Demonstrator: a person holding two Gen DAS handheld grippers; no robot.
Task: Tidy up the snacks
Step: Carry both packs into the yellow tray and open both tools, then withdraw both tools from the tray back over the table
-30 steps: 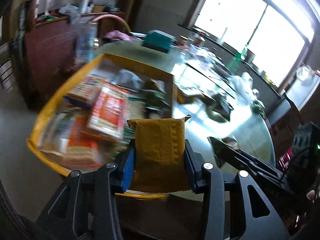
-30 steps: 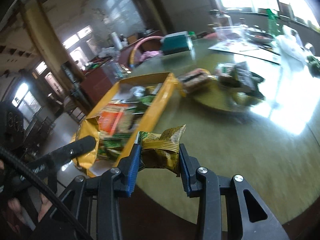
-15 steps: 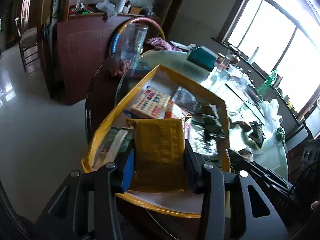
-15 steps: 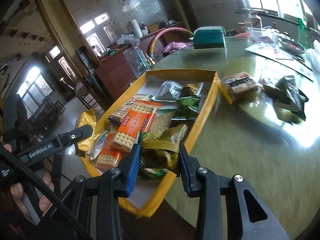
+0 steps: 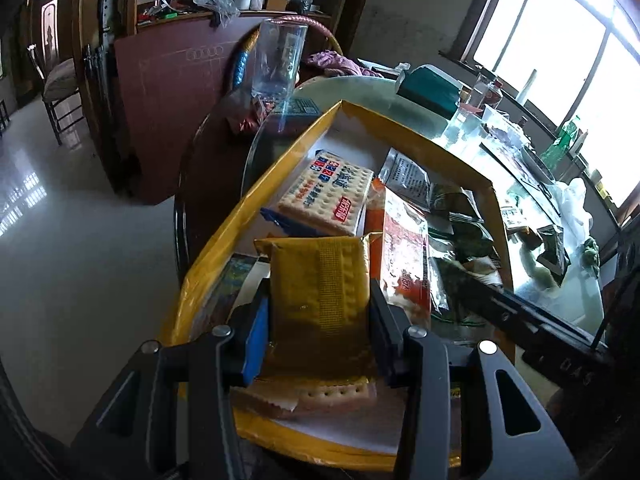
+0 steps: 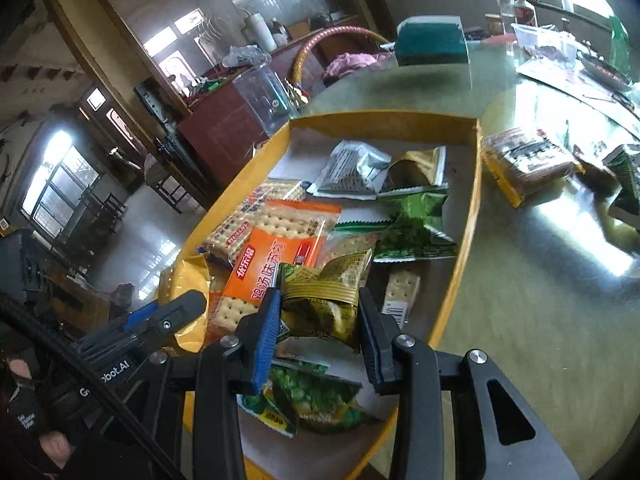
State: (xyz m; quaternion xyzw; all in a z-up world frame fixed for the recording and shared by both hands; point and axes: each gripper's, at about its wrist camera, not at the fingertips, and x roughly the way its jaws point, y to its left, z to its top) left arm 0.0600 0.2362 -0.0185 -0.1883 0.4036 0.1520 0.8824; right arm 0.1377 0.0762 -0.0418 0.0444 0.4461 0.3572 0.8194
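A yellow cardboard tray (image 5: pixel 224 236) (image 6: pixel 464 216) on the round green table holds several snack packets. My left gripper (image 5: pixel 318 312) is shut on a flat gold packet (image 5: pixel 320 280), hanging over the tray's near end. My right gripper (image 6: pixel 318 320) is shut on a crumpled olive-green packet (image 6: pixel 324 296), also above the tray's near part. In the tray lie a white-and-blue cracker pack (image 5: pixel 326 196), an orange cracker pack (image 6: pixel 276 256) and green packets (image 6: pixel 412 224). The left gripper's finger (image 6: pixel 160 320) shows at the lower left of the right wrist view.
On the table right of the tray lie a brown snack pack (image 6: pixel 524 160) and green packets (image 6: pixel 624 172). A teal box (image 6: pixel 432 40), a clear jar (image 5: pixel 280 60), bottles and dishes stand farther back. A person's hand (image 6: pixel 36 432) grips the left tool. Floor lies left of the table.
Both grippers have moved with their packets from beside the tray to over it. The tray now fills the middle of each view and looks closer.
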